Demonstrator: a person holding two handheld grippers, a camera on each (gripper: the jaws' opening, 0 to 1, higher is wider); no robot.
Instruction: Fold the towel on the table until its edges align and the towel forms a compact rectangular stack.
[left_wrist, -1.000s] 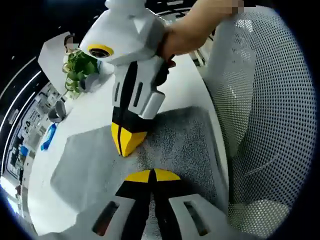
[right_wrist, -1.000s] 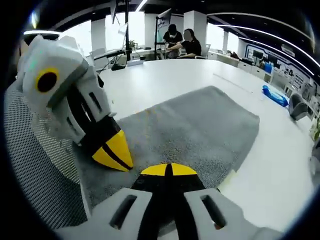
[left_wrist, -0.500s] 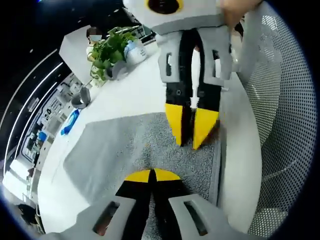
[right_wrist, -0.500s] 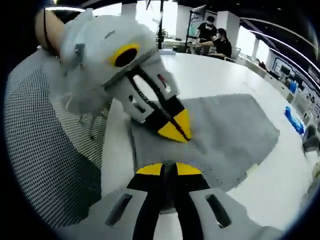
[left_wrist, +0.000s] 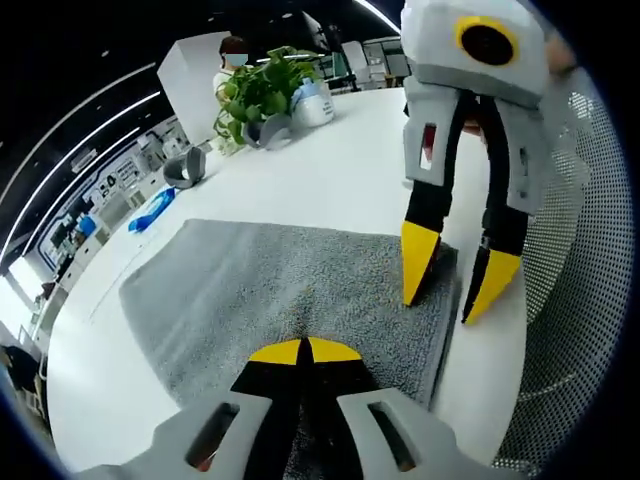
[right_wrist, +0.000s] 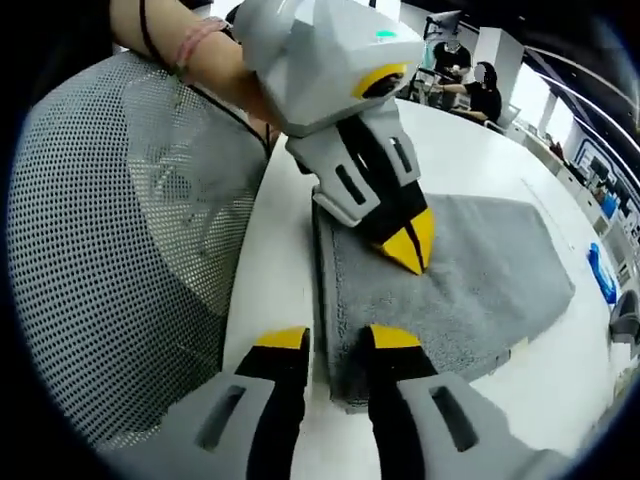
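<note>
Your right gripper (right_wrist: 335, 337) has spread its jaws since a moment ago, straddling the grey towel's (left_wrist: 270, 285) near edge on the white table (left_wrist: 330, 180). Your left gripper (right_wrist: 408, 245) is clenched, tips pressing the towel. Left gripper view adds a plant (left_wrist: 258, 92).

Nubby grey terry-cloth towel (left_wrist: 270, 280)

White moulded shells are seen on the left gripper (left_wrist: 305, 350) and right gripper (right_wrist: 335, 342), black fingers (left_wrist: 418, 262) tipped yellow; pink and black bands are worn on the wrist (right_wrist: 180, 52).
</note>
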